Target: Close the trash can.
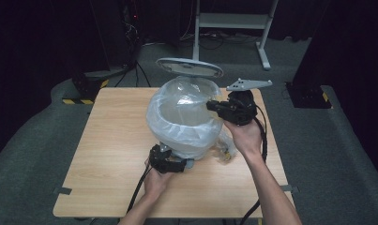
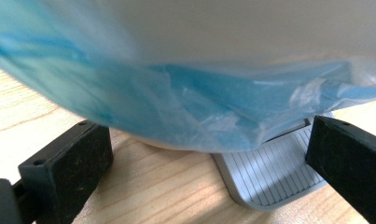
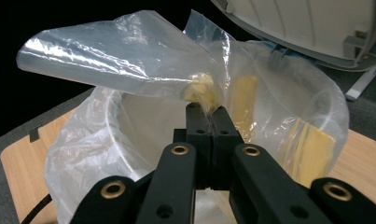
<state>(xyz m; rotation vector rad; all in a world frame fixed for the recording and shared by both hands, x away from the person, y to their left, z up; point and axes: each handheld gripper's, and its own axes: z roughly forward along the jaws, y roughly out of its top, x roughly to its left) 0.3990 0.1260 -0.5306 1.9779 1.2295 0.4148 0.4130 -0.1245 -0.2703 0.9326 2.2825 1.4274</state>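
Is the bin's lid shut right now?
No, in the high view the lid stands tipped open above the bin, whose mouth shows the plastic bag lining it.

The bag [image 2: 176, 93] hides the bin's base, its upper part blurred and cut off

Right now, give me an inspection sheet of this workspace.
Surface: wooden table, tape tabs at its edges.
Job's things: white pedal bin, lid raised, clear bag draped over its rim.
Clutter: nothing seen.
Grippers: right gripper shut on the bag's edge; left gripper low at the bin's base, jaws open beside the grey pedal.
Cables: one black cable trails from each gripper.
Surroundings: grey carpet, dark backdrop, white stand legs.
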